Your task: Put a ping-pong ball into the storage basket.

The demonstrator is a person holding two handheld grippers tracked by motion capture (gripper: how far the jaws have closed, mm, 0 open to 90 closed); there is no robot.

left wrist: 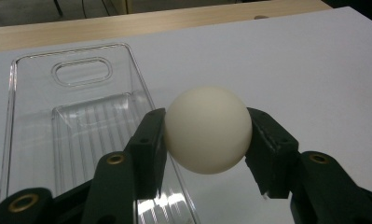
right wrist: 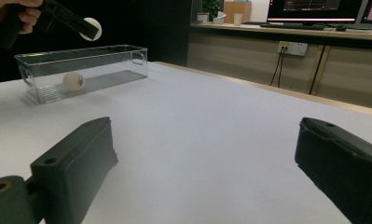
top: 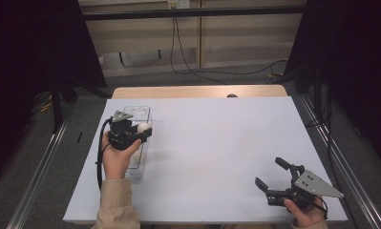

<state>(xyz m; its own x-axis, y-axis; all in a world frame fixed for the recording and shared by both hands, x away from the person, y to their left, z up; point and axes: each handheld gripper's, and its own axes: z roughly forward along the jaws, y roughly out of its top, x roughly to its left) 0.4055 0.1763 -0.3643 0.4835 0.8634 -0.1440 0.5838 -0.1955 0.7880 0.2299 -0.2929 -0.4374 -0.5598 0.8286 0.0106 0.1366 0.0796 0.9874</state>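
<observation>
Left gripper [left wrist: 207,154] clamps a white ball [left wrist: 208,129] between its jaws, above the right rim of the clear bin [top: 145,114] at 9 o'clock on the table [top: 216,143]. Second ball [right wrist: 73,80] lies inside the bin. Right gripper [top: 270,174] – jaws spread, nothing held – at 4 o'clock.

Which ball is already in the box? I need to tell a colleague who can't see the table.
On the white table stands a clear plastic box. The ball lying on its floor bears a dark mark; the plain held ball is above it in the left gripper.
</observation>
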